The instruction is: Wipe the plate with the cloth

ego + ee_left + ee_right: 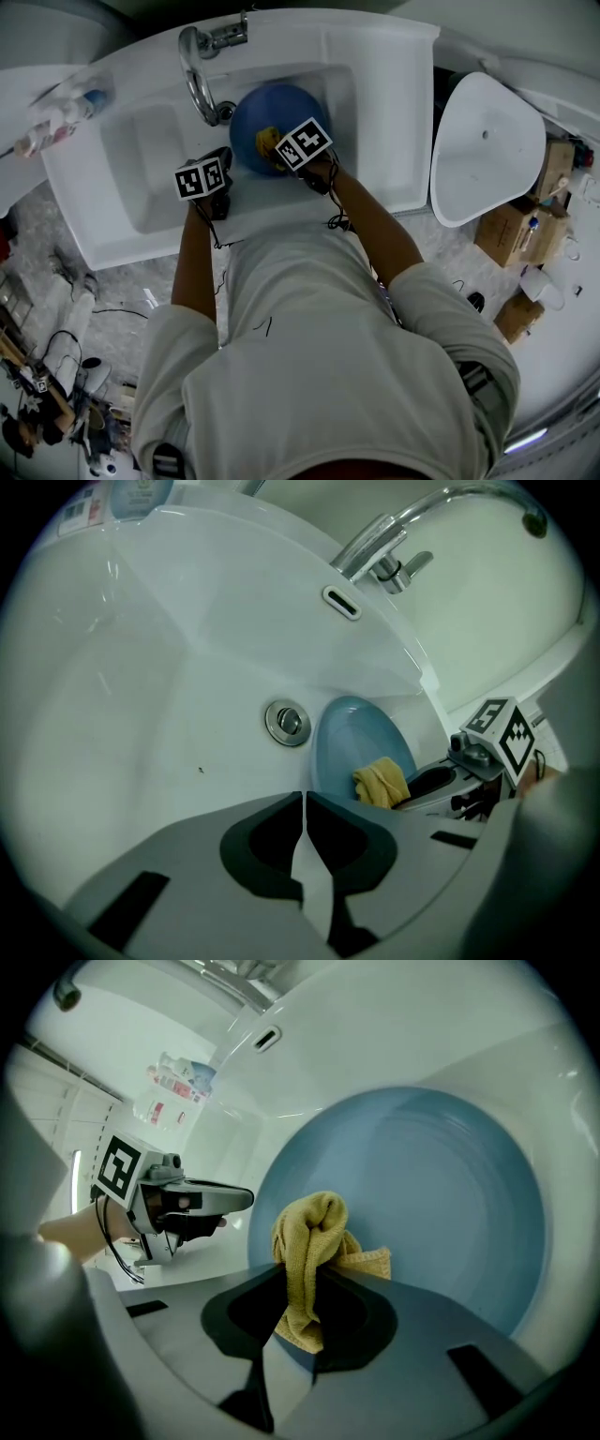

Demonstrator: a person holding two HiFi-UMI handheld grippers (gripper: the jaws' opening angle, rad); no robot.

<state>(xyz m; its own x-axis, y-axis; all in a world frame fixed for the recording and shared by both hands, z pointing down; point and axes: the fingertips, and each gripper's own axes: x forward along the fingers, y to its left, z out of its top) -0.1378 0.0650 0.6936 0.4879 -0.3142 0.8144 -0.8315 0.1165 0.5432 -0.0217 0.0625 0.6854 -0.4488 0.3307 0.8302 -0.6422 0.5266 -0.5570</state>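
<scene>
A blue plate [267, 112] leans inside the white sink basin [150, 141], also visible as the plate [431, 1194] and the plate [352, 738]. My right gripper [298, 1297] is shut on a yellow cloth [309, 1241], whose bunched end rests against the plate's face. In the head view the cloth [267, 141] shows just above the right gripper [286, 159]. My left gripper [305, 841] is shut with nothing between its jaws, hovering above the basin near the front rim. In the head view the left gripper [220, 183] sits left of the right one.
A chrome tap [202, 66] arches over the basin, and the drain [286, 722] lies left of the plate. A bottle [56, 117] lies on the sink's left ledge. A second white basin [483, 145] and cardboard boxes [525, 230] stand to the right.
</scene>
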